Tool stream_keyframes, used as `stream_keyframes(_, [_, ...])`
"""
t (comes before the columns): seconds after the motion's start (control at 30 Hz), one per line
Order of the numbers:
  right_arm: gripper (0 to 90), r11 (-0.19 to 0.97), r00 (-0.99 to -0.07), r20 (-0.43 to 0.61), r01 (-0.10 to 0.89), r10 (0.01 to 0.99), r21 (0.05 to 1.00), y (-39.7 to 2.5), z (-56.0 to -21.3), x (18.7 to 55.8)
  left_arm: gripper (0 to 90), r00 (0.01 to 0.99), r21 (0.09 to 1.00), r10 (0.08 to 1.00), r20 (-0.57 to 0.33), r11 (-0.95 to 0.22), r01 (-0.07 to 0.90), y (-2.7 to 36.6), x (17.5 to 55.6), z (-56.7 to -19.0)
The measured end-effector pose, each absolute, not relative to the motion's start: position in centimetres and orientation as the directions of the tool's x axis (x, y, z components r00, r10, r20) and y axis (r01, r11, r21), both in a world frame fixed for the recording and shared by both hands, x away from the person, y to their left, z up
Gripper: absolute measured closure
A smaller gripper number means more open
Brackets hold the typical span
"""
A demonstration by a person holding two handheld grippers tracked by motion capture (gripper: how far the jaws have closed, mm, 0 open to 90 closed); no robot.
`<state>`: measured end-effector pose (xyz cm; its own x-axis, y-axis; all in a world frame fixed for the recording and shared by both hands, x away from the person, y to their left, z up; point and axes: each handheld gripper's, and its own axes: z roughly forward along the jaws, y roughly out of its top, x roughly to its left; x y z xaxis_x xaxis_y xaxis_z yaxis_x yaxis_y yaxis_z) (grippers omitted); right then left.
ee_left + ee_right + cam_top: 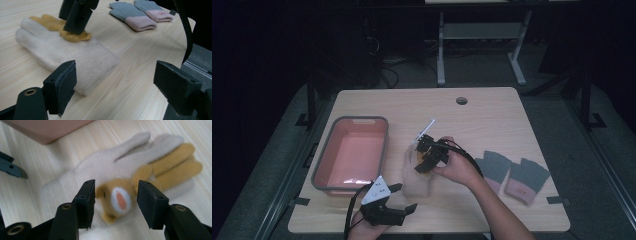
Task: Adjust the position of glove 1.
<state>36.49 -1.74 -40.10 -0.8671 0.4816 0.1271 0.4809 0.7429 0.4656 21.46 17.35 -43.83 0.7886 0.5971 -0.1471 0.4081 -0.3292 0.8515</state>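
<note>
I have the right gripper (115, 200) down over the cream glove (82, 177), which lies flat near the middle of the desk (492, 110), just right of the pink bin (354, 152). Its jaws stand apart, released, one on each side of the tan animal face (117, 200) sewn on the glove's back; I can't tell whether the pads touch the fabric. My left gripper (399, 197) sits low at the near edge of the desk, jaws spread wide and gripping nothing, looking at the glove's cuff (96, 62). Well to the right lie two grey-and-pink gloves (512, 175) side by side, clear of both grippers. The bin's wall is close beside the cream glove's fingers.
</note>
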Motion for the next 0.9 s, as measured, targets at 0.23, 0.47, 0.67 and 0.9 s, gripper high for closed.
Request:
stream_keyframes(0.23, [45.4, 0.755, -0.878, 0.110, 0.460, 0.467, 0.467, -0.9, -40.0, 36.4, 18.7, 0.788, 0.848, 0.595, -0.157, -0.328, 0.416, 17.2, 21.5, -43.9])
stream_keyframes(0.47, [43.6, 0.783, -0.902, 0.094, 0.414, 0.422, 0.463, 1.4, -39.9, 36.7, 18.6, 0.788, 0.851, 0.597, -0.153, -0.326, 0.412, 17.3, 21.4, -43.8])
stream_keyframes(0.67, [41.0, 0.817, -0.914, 0.038, 0.380, 0.404, 0.433, 2.9, -41.1, 37.0, 18.6, 0.794, 0.853, 0.590, -0.148, -0.330, 0.405, 17.4, 21.4, -43.7])
stream_keyframes(0.9, [41.4, 0.844, -0.922, 0.003, 0.356, 0.387, 0.402, 3.4, -42.7, 37.0, 18.6, 0.794, 0.853, 0.590, -0.145, -0.333, 0.403, 17.3, 21.4, -43.7])
